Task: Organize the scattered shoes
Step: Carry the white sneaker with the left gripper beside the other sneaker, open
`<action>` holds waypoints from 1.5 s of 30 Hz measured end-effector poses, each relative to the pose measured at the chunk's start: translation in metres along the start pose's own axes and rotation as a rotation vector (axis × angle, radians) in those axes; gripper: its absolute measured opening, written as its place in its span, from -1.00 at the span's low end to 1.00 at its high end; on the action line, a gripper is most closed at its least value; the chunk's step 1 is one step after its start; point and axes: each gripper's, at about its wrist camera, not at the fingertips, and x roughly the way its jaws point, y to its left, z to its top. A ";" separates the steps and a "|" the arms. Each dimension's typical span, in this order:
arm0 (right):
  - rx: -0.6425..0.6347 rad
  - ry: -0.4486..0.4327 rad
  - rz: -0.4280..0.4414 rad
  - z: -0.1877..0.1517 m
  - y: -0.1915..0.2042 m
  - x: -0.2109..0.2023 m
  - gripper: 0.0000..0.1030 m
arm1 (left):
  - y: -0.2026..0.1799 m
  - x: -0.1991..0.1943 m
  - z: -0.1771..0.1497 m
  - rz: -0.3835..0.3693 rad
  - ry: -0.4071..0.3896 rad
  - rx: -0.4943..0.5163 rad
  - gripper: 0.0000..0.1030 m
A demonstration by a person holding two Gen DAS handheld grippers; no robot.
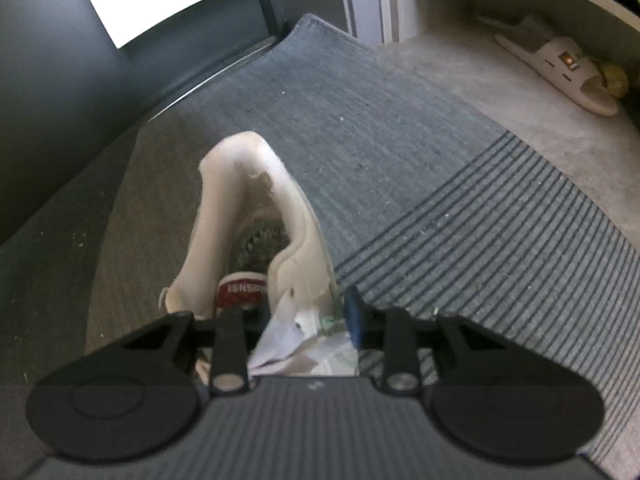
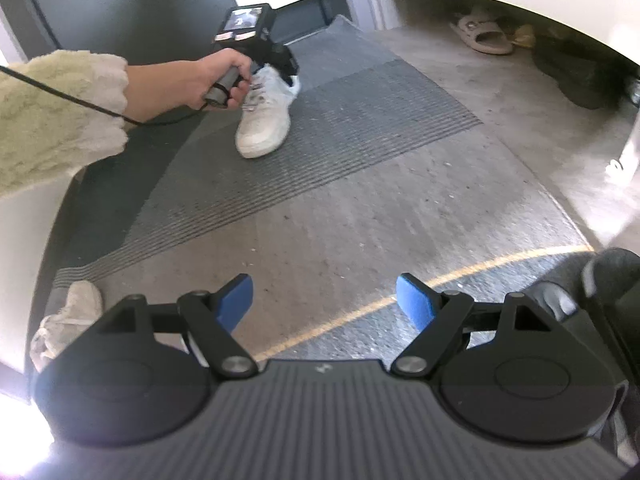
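Note:
A white sneaker (image 1: 224,216) stands on the grey mat (image 1: 400,152), its heel end nearest the left wrist camera, with a red tongue label and crumpled paper inside. My left gripper (image 1: 308,314) is narrowed onto the sneaker's right collar wall; one blue pad (image 1: 353,314) shows outside it and the other is hidden inside the shoe. In the right wrist view the same sneaker (image 2: 264,124) sits under the left gripper (image 2: 290,76), held by a hand (image 2: 216,80). My right gripper (image 2: 324,300) hangs open over bare floor with nothing between its fingers.
A white slide sandal (image 1: 560,68) lies under a cabinet at the back right, seen also as a beige sandal (image 2: 484,36) next to dark shoes (image 2: 576,76). A cream shoe (image 2: 68,320) lies at the lower left. A dark shoe (image 2: 560,300) sits at the right edge.

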 end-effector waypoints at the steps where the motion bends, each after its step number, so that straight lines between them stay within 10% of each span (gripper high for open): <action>1: 0.002 -0.001 -0.006 0.001 0.000 0.000 0.58 | -0.001 -0.003 -0.001 0.000 -0.007 -0.009 -0.61; 18: -0.095 -0.070 0.088 0.029 0.006 -0.005 0.58 | 0.047 -0.082 -0.045 -0.001 0.074 -0.133 -0.79; 34: -0.105 -0.160 0.367 0.063 0.064 -0.038 0.58 | 0.047 -0.263 -0.187 -0.008 0.142 -0.112 -0.82; 45: -0.118 -0.050 0.382 0.042 0.066 -0.064 0.58 | 0.033 -0.275 -0.287 -0.040 0.311 -0.184 -0.82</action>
